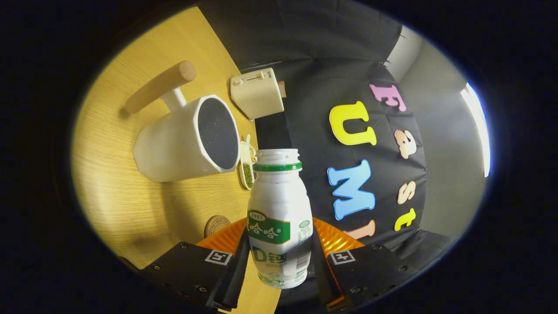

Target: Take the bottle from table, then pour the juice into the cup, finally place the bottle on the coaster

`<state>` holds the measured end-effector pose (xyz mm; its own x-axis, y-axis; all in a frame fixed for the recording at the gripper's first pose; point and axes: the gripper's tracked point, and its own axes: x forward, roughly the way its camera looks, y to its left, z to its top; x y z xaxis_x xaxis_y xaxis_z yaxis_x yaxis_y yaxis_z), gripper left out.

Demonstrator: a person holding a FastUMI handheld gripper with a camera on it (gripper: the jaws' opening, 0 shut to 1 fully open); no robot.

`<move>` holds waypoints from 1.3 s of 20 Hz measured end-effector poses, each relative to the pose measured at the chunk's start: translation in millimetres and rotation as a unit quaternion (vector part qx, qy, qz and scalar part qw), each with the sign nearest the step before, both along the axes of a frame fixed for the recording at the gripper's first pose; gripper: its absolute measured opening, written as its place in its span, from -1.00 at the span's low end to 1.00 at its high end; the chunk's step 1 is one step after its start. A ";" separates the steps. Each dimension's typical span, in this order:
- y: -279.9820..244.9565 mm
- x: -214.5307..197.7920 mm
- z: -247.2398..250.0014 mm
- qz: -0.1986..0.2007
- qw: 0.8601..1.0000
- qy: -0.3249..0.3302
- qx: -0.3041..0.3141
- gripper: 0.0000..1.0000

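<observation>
Jaws clamped on the bottle (279, 218), 1 finger on each side of its lower body, both pressing the label zone. Gripper (279, 270) is rolled so the whole scene sits sideways in the gripper view; the table (130, 192) runs up one side and the booth wall up the other. Bottle is white plastic, green neck ring, green-and-white label, cap off, open mouth pointing away from the fingers. Bottle is lifted, not touching the tabletop.

Just beyond the bottle mouth and a bit to the table side: the cup (187, 139), a big white mug-like vessel with a faceted wall, dark inside, with a wooden rod handle (161, 86) on a white stem. Cup rim is near the bottle mouth but apart from it. Cannot tell if any liquid is in the cup.

Between cup and bottle neck, a small white dish (247, 168) with green bits, partly hidden.

Close to the fingers on the table, a round brown coaster (216, 226), bare, partly cut off by the gripper body.

Farther off, past the cup, a cream toaster (257, 92) at the table edge against the wall.
</observation>
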<state>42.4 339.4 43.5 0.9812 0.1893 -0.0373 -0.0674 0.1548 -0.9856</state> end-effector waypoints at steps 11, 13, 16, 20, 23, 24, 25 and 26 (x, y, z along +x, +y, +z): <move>5.5 -6.6 -0.5 0.006 0.999 -0.014 -0.048 0.34; 5.1 -4.8 2.0 0.006 0.998 -0.020 -0.062 0.34; 3.8 -4.6 2.1 0.005 0.997 -0.023 -0.078 0.34; 4.7 -5.7 4.5 0.007 0.995 -0.027 -0.095 0.34; 3.4 -5.6 6.3 0.006 0.993 -0.033 -0.110 0.34; 2.6 -5.6 6.9 0.006 0.993 -0.033 -0.113 0.34; 0.9 -4.5 7.9 0.005 0.993 -0.032 -0.115 0.34; 1.1 -4.3 8.6 0.004 0.993 -0.032 -0.117 0.34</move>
